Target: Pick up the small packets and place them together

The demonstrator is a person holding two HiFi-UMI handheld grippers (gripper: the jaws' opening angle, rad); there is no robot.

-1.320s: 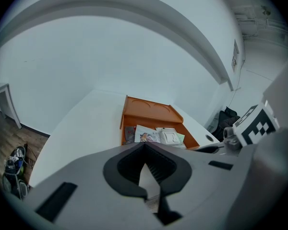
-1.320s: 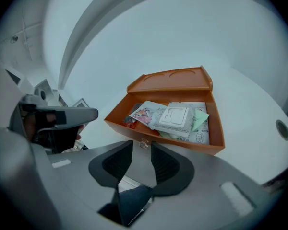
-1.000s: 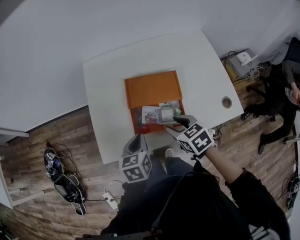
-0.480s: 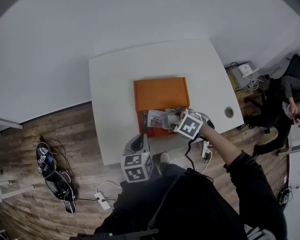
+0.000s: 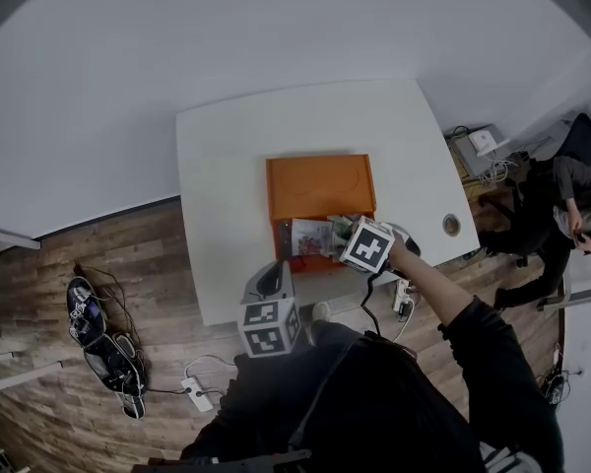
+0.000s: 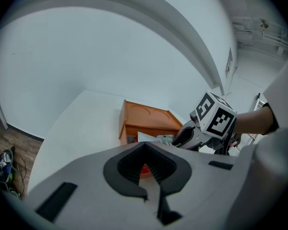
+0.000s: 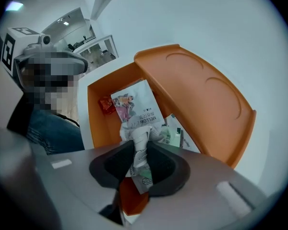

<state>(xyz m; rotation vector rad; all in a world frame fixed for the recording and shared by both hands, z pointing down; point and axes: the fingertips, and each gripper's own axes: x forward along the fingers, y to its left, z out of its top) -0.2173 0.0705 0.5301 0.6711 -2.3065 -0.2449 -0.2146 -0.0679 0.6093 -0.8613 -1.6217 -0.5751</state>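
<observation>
Box (image 5: 320,187) on table (image 5: 227,175), packets (image 5: 308,236) in its near end, one in right tool (image 7: 138,163), left tool (image 5: 266,280) at table's near edge

"MELLOW" on white packet (image 7: 134,107), inside orange box (image 7: 97,123)

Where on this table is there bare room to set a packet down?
Bare table left of the orange box, beyond it, and right of it toward the round hole. Crowded: inside the box, full of packets.

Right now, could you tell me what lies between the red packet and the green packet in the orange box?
The large white MELLOW packet lies between them, as the right gripper view shows.
</observation>
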